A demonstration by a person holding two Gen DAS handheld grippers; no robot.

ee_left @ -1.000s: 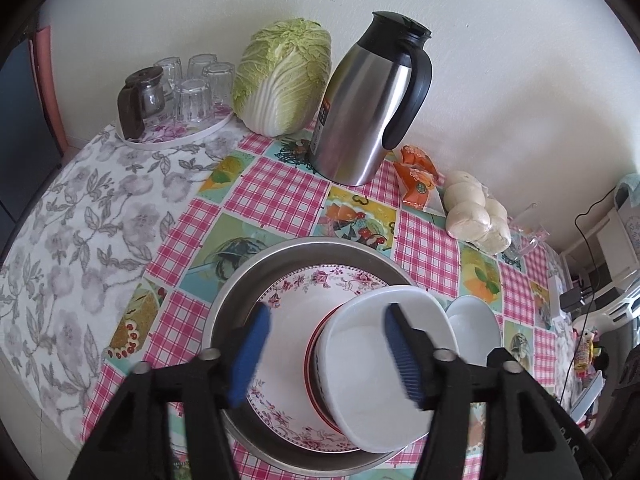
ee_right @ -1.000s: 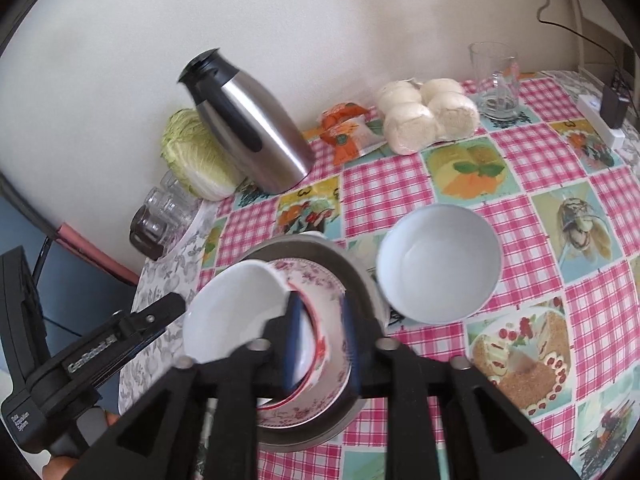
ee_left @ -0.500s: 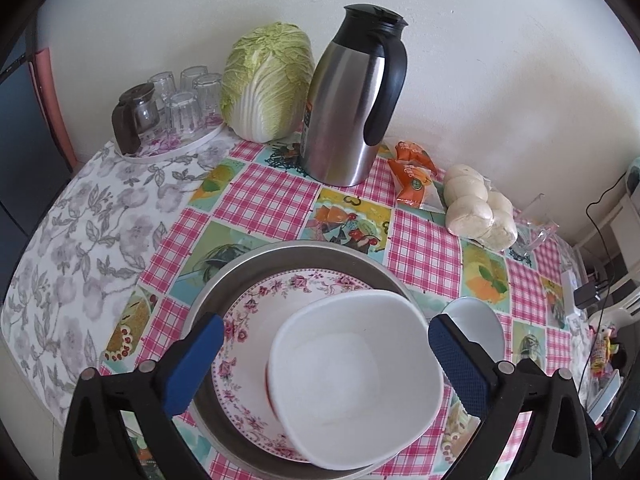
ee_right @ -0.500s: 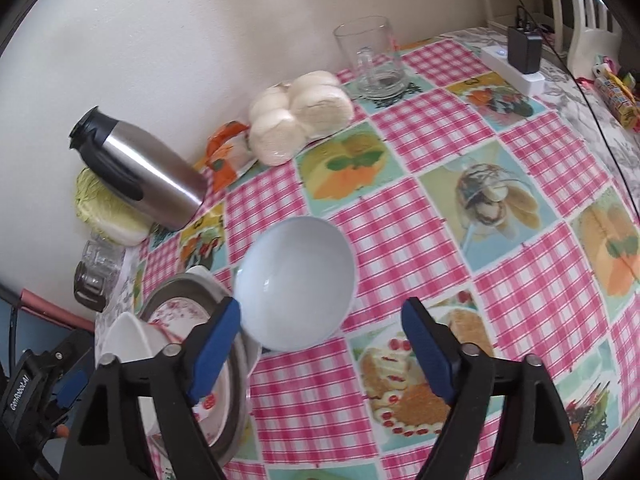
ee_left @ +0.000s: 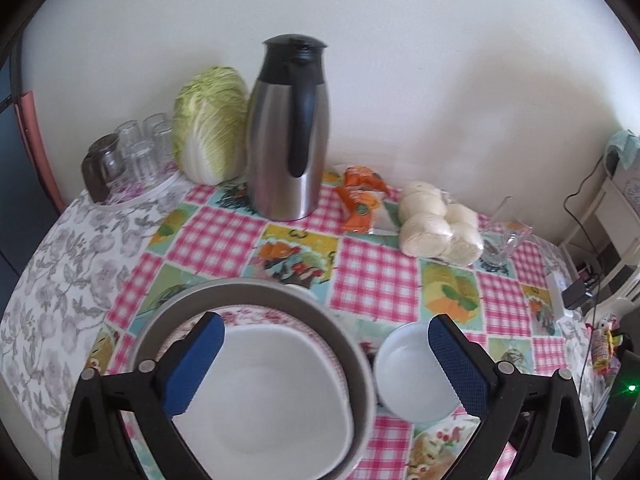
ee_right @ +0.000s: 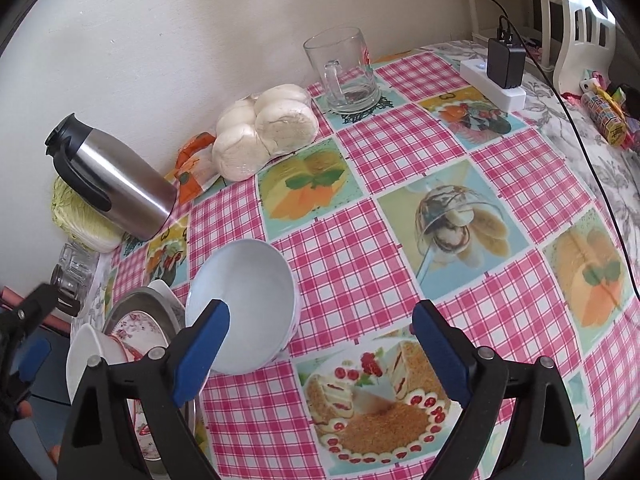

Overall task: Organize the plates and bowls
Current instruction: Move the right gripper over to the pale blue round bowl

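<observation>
A metal basin [ee_left: 256, 292] holds a floral plate [ee_left: 256, 314] with a white squarish bowl [ee_left: 264, 400] on top. A round white bowl [ee_left: 412, 376] sits on the tablecloth just right of the basin. My left gripper [ee_left: 320, 364] is open and empty above the basin's right side, one finger over each bowl. In the right wrist view the round bowl [ee_right: 244, 296] lies by my open, empty right gripper [ee_right: 320, 344], beside its left finger; the basin [ee_right: 132, 308] and squarish bowl [ee_right: 84, 360] are at the lower left.
A steel thermos [ee_left: 288, 132], a cabbage [ee_left: 212, 124] and a tray of glasses [ee_left: 132, 160] stand along the wall. Orange packets [ee_left: 360, 196], bagged buns [ee_left: 436, 224] and a glass mug [ee_right: 344, 72] lie further right. A power strip with charger [ee_right: 496, 80] is at the table's far right.
Both grippers opened and let go of the squarish bowl, which now rests on the plate. The left gripper pulled back and right. The right gripper swung right, away from the basin.
</observation>
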